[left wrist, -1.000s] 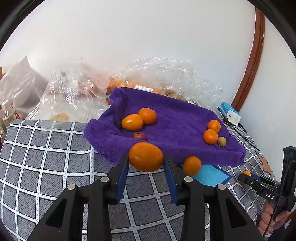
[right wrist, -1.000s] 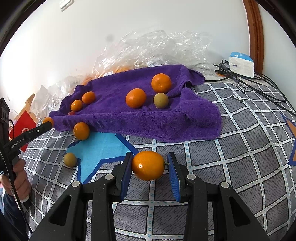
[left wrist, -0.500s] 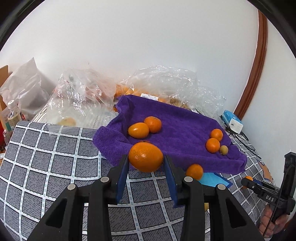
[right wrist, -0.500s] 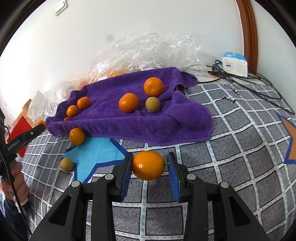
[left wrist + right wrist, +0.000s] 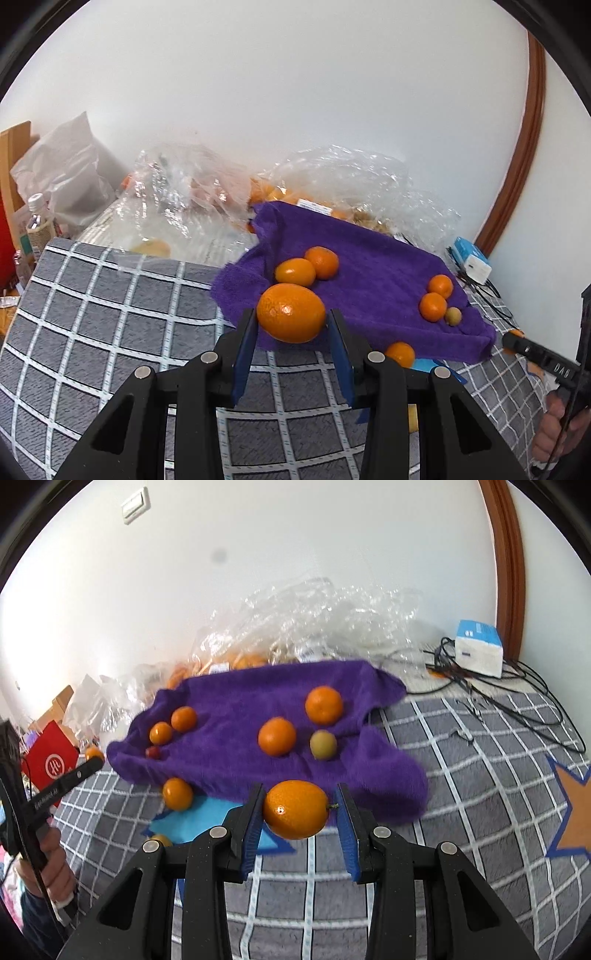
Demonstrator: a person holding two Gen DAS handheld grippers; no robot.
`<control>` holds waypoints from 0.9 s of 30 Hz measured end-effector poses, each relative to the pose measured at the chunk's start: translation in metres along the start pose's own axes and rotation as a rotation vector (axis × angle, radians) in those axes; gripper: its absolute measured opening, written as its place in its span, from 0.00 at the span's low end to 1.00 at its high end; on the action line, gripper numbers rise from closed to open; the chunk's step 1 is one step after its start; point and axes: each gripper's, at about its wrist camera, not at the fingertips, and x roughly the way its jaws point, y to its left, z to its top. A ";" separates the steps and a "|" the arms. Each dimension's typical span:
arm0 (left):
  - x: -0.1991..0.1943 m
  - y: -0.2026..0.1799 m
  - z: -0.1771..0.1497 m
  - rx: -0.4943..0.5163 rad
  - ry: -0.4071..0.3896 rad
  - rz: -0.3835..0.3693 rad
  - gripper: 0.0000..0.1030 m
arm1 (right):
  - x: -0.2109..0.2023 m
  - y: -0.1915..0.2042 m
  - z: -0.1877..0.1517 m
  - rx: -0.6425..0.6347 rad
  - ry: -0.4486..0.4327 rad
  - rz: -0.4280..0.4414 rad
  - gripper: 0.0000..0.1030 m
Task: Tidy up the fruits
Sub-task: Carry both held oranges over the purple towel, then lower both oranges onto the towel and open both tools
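My left gripper (image 5: 291, 323) is shut on a large orange (image 5: 291, 312), held above the near left edge of the purple towel (image 5: 373, 273). My right gripper (image 5: 298, 806) is shut on another orange (image 5: 296, 808), held above the towel's (image 5: 240, 701) near edge. On the towel lie several oranges (image 5: 277, 736), a small greenish fruit (image 5: 323, 744) and a small red fruit (image 5: 153, 752). One orange (image 5: 177, 793) sits off the towel on the blue star patch (image 5: 192, 818), also seen in the left wrist view (image 5: 400, 353).
The surface is a grey checked cloth (image 5: 110, 314). Crinkled clear plastic bags (image 5: 207, 199) with more fruit lie behind the towel. A blue-white box (image 5: 478, 650) and black cables (image 5: 517, 694) are at the back right. A red bag (image 5: 51, 760) and a bottle (image 5: 37, 225) stand at the left.
Both grippers have risen and drawn back a little from the towel, each still holding its orange. The view has tilted up, showing more wall.
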 end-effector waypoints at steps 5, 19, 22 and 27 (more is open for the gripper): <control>0.003 0.006 0.002 -0.010 -0.004 0.033 0.35 | 0.019 -0.001 0.020 -0.003 0.013 -0.003 0.37; 0.007 0.007 0.006 -0.012 -0.005 0.040 0.35 | 0.075 -0.005 0.033 -0.024 0.090 -0.006 0.37; 0.008 -0.004 0.012 0.014 0.021 0.043 0.35 | 0.076 -0.008 0.032 -0.022 0.089 -0.003 0.37; 0.017 -0.023 0.030 0.050 0.058 0.043 0.35 | 0.081 -0.013 0.029 -0.012 0.102 -0.001 0.37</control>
